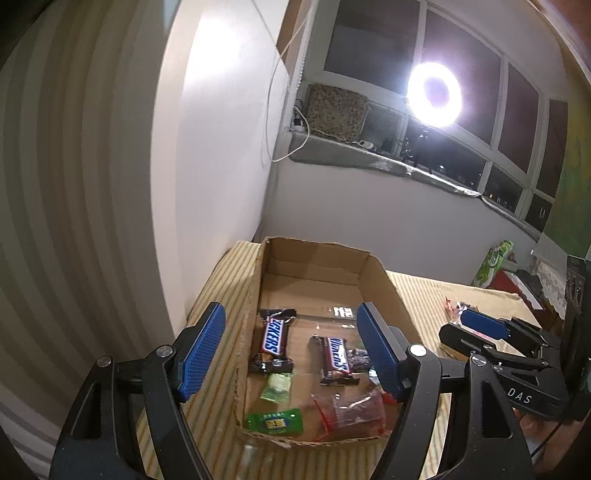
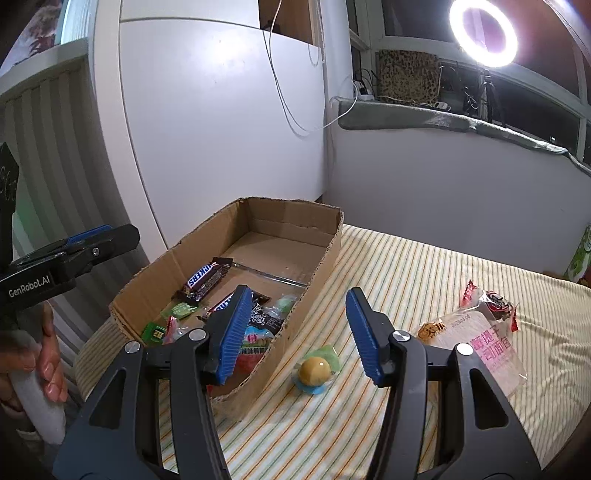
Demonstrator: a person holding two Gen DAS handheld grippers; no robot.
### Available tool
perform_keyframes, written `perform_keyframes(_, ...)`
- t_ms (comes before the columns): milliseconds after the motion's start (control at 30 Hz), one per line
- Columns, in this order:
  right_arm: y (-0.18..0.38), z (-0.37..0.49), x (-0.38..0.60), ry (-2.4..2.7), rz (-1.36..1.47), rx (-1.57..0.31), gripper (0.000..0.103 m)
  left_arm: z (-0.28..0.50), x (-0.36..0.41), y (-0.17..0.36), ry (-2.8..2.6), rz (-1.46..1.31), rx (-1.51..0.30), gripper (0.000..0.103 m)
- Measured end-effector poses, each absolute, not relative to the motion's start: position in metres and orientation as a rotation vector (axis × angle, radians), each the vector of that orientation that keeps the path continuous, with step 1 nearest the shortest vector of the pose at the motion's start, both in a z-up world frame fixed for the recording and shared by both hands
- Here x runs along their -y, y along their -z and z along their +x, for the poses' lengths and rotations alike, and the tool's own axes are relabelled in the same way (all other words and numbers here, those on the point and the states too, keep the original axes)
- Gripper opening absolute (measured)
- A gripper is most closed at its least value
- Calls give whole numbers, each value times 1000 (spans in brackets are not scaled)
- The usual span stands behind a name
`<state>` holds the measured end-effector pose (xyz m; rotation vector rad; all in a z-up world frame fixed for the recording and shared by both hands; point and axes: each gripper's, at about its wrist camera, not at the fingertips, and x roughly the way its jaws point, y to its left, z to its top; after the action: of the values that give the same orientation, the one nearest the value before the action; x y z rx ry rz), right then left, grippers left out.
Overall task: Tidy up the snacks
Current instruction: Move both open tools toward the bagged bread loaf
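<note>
An open cardboard box (image 1: 384, 280) lies on a striped cloth. It holds two Snickers bars (image 1: 274, 334) (image 1: 337, 356), a green candy (image 1: 275, 424), a red clear packet (image 1: 354, 410) and other small wrappers. My left gripper (image 1: 291, 314) hovers open over the box's near half with nothing between its pads. The right gripper (image 2: 299, 295) is open and empty, straddling the box's right wall (image 2: 325, 258). Just below it, on the cloth outside the box, sits a round yellow candy (image 2: 314, 371) in a green wrapper. A bread packet (image 2: 480, 339) with a pink label lies further right.
The cloth-covered table (image 2: 406, 266) meets a white cabinet (image 2: 221, 110) on the left and a wall behind. A ring light (image 2: 482, 33) glares above the window sill. A green carton (image 1: 495, 262) stands at the far right. A hand (image 2: 48, 354) holds the left gripper's handle.
</note>
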<state>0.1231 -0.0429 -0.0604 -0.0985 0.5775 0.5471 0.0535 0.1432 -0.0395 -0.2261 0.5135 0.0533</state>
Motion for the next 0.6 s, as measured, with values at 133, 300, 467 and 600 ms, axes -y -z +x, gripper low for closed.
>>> perform_keyframes(133,61,116,62,-526,-76,-569,65,50,-130,35,-41,-203,-512,74)
perform_keyframes(300,65,105,111,-441,-32,-562,72,49,-100,29,-6,-157,-517,77)
perform_keyframes(467,71,89,170,-337,9,-555,81,54,-56,26,51,-92,-528,77)
perform_keyframes(600,75,77,223,-252,62,-556,87,58,-17,24,109,-38,-536,77)
